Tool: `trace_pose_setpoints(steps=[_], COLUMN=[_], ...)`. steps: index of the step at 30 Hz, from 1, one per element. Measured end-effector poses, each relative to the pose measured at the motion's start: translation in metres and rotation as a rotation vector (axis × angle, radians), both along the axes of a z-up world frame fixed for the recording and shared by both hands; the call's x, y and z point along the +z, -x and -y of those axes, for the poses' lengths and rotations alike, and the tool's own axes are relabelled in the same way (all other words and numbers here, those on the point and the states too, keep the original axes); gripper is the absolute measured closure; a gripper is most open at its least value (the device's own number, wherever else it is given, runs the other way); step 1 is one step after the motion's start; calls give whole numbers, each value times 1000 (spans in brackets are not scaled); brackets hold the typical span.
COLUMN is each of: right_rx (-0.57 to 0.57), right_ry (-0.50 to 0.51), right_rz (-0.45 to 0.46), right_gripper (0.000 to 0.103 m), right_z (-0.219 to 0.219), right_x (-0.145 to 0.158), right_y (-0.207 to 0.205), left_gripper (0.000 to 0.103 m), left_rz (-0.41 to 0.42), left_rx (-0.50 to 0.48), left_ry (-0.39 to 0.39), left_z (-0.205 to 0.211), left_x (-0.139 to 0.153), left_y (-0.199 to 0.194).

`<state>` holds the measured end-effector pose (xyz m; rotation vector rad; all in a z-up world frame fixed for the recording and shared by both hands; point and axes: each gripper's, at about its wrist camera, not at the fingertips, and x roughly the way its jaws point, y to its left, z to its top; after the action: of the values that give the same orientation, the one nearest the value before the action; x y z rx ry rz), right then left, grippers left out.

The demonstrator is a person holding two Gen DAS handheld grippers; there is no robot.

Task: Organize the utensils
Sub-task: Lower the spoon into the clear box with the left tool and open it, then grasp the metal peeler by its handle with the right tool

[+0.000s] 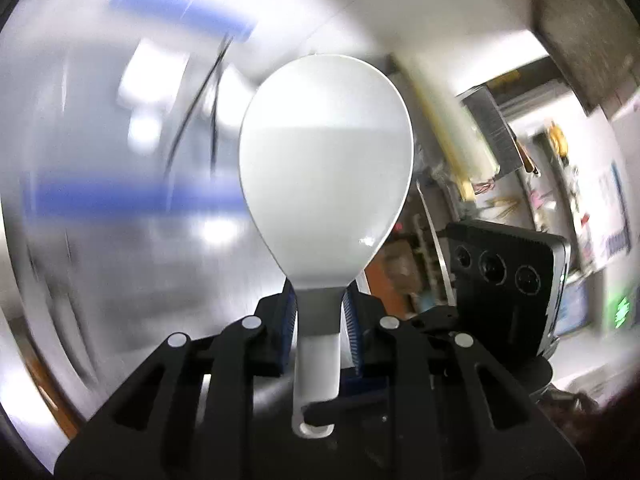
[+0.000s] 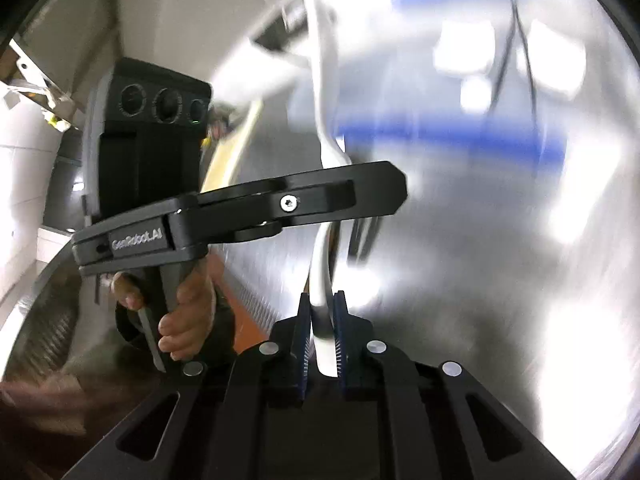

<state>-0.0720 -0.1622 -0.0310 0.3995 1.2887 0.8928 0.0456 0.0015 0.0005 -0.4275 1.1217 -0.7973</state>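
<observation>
In the left wrist view a white rice paddle (image 1: 326, 168) stands up the middle of the frame, long axis near vertical, its broad oval blade at the top and its handle running down between the jaws of the left gripper (image 1: 320, 312), which are clamped on the neck just below the blade; the handle's lower end, with a hanging hole, sits over the gripper body at bottom centre. The blade's face is turned to the camera. In the right wrist view the right gripper (image 2: 320, 334) has its jaws clamped on the lower end of a thin white utensil (image 2: 320, 280) seen edge-on (a second paddle or a spoon, I cannot tell which), which rises from bottom centre toward the top of the frame and curves slightly; its middle is hidden behind the left gripper (image 2: 394, 192), which crosses the frame as a black bar from the left, and its upper part is smeared by blur. A grey label on that bar reads "GenRobot.AI". A hand (image 2: 188, 308) grips the handle below it at lower left. A black module with three round lenses (image 2: 164, 102) stands above the bar; a similar one (image 1: 504, 276) shows at right in the left view. The steel counter (image 2: 500, 240) behind is heavily blurred, with blue streaks and white glare that cannot be made out.
</observation>
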Motion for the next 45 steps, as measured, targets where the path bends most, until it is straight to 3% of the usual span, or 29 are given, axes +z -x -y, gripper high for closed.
trace_pose_setpoints(steps=[3, 5, 9, 13, 17, 20, 21, 22, 23, 24, 26, 28, 30, 32, 34, 36, 39, 42, 45], right_rx=[-50, -78, -151, -183, -208, -174, -178, -181, -186, -186, -185, -173, -123, -59, 37, 99, 149, 163, 181], right_ry=[34, 64, 111, 171, 231, 266, 302, 334, 390, 423, 442, 405, 346, 292, 246, 255, 358, 444, 478], right_rz=[125, 130, 23, -108, -209, -174, -142, -112, -46, 7, 92, 158, 207, 236, 221, 168, 71, 16, -14], right_gripper=[91, 91, 91, 92, 93, 93, 91, 90, 90, 90, 80, 74, 72, 63, 63, 63, 63, 64, 64], right_z=[8, 14, 31, 38, 41, 28, 26, 23, 22, 21, 31, 28, 20, 1, -31, -67, -113, -148, -177], right_x=[27, 28, -5, -58, -94, -95, -90, -86, -75, -65, -41, -15, 5, 16, 12, -11, -65, -105, -126], right_y=[-51, -85, -156, -194, -209, -206, -204, -199, -193, -185, -163, -134, -100, -70, -39, -25, -11, -7, -6], left_gripper=[82, 82, 82, 82, 82, 81, 80, 72, 57, 52, 42, 40, 33, 29, 29, 28, 28, 28, 28], left_rz=[76, 41, -121, -286, -379, -378, -364, -350, -324, -268, -139, -17, 100, 185, 216, 221, 169, 63, -15], left_rx=[-14, -37, -22, -9, 3, 7, 4, 2, 7, 22, 46, 62, 101, 167, 233, 330, 473, 535, 564], left_ry=[-42, -42, -76, -131, -187, -250, -269, -274, -280, -293, -303, -292, -250, -205, -173, -169, -210, -215, -220], left_z=[16, 29, 39, 56, 63, 66, 65, 63, 60, 52, 38, 18, -13, -50, -71, -108, -161, -200, -220], left_x=[29, 31, -14, -81, -125, -133, -129, -124, -116, -104, -72, -34, 1, 28, 42, 46, 22, -8, -36], left_y=[-53, -96, -177, -218, -236, -241, -240, -237, -233, -226, -207, -179, -139, -104, -81, -55, -20, 4, 20])
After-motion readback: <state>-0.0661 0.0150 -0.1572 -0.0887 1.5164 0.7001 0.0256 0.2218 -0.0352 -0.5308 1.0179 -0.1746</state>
